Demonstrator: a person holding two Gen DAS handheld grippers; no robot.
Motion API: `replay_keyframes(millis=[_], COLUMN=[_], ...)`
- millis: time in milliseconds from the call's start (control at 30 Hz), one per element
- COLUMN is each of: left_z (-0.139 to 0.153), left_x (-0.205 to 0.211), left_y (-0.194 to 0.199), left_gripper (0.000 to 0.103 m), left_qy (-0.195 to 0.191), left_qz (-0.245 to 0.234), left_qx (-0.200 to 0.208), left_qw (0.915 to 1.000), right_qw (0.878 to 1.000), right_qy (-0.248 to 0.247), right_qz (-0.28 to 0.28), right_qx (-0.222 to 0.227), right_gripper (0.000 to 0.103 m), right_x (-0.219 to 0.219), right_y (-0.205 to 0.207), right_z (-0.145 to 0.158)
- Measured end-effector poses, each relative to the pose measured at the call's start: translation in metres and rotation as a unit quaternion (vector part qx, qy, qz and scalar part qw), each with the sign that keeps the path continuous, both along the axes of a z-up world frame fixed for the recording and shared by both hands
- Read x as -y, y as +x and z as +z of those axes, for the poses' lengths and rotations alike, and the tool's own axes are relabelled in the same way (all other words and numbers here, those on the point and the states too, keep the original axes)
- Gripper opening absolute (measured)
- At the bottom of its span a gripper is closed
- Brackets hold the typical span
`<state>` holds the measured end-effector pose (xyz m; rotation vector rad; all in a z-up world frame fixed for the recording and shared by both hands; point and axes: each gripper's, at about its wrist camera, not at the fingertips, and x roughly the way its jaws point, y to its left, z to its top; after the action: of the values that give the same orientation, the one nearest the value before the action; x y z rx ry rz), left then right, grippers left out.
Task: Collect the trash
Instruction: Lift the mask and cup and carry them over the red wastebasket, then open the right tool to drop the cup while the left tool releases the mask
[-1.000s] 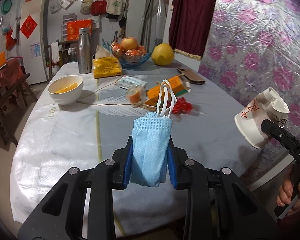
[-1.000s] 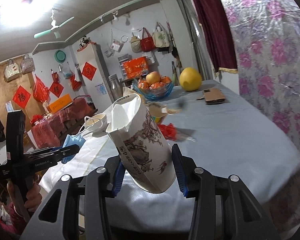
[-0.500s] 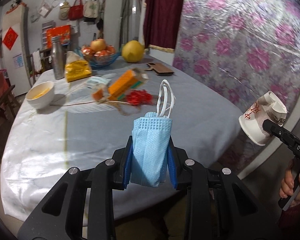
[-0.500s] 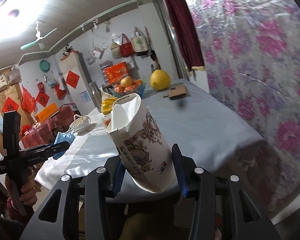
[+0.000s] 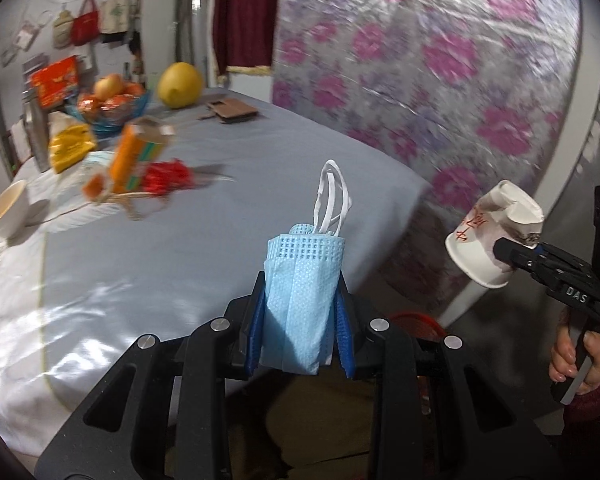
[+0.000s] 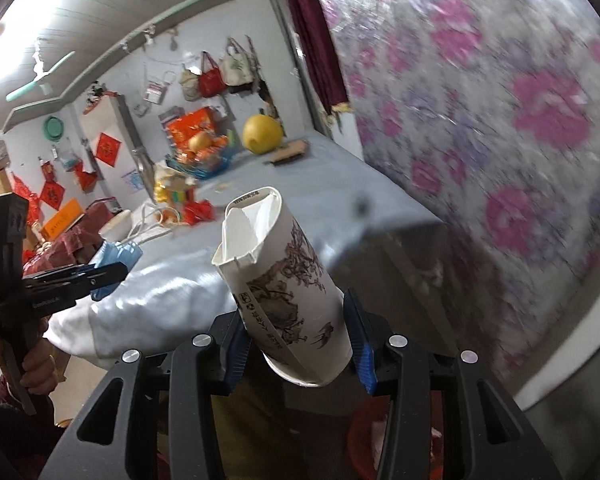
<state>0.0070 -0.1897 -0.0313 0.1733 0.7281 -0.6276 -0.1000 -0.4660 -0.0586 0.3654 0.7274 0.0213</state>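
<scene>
Two pieces of trash in hand, carried off the near right corner of the table toward a red bin below.

Nearest, the left gripper [image 5: 300, 334] has its jaws closed partway on a folded blue face mask [image 5: 300, 300], ear loops standing up; it is soft, light and limp, best pinched across the folded body, not the loops. To its right, the right gripper [image 6: 296, 346] clamps the base of a crumpled paper cup [image 6: 284, 284], rim already creased; it looks light and easily crushed, so a hold low on the stiffer base suits it. Below both, a red bin [image 5: 416, 322] shows only in part. Farther left on the table [image 5: 172, 260]: a bowl [image 5: 6, 210], an orange carton [image 5: 136, 152], red scraps [image 5: 166, 174], then a fruit bowl [image 5: 112, 106].
</scene>
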Motion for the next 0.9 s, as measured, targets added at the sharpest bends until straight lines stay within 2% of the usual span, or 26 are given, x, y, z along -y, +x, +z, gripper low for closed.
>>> replay_keyframes(millis=[333, 467, 633, 733, 767, 800, 900], left_z=[-0.03, -0.04, -0.048, -0.052, -0.054, -0.055, -0.058], left_x=[0.059, 0.075, 0.091, 0.098, 0.101, 0.103, 0.109], left_y=[-0.019, -0.024, -0.029, -0.032, -0.034, -0.035, -0.037], left_gripper=[0.031, 0.031, 0.031, 0.031, 0.031, 0.031, 0.031], left_qy=[0.023, 0.037, 0.048, 0.055, 0.057, 0.06, 0.068], left_qz=[-0.067, -0.084, -0.101, -0.11, -0.113, -0.116, -0.123], left_qx=[-0.032, -0.038, -0.044, -0.047, -0.048, -0.049, -0.049], left_qw=[0.997, 0.9951, 0.9928, 0.9913, 0.9907, 0.9902, 0.9889], right_qw=[0.997, 0.993, 0.988, 0.985, 0.983, 0.981, 0.982], right_qy=[0.006, 0.02, 0.042, 0.044, 0.046, 0.049, 0.062], right_qz=[-0.04, -0.051, -0.066, -0.065, -0.073, -0.082, -0.091], right_qx=[-0.067, -0.107, -0.135, -0.156, -0.165, -0.166, -0.154], right_gripper=[0.044, 0.044, 0.044, 0.049, 0.055, 0.056, 0.056], right_x=[0.041, 0.053, 0.063, 0.065, 0.066, 0.067, 0.072], right_y=[-0.03, -0.038, -0.041, -0.034, -0.032, -0.032, -0.035], right_z=[-0.05, -0.084, -0.122, -0.148, -0.156, -0.161, -0.159])
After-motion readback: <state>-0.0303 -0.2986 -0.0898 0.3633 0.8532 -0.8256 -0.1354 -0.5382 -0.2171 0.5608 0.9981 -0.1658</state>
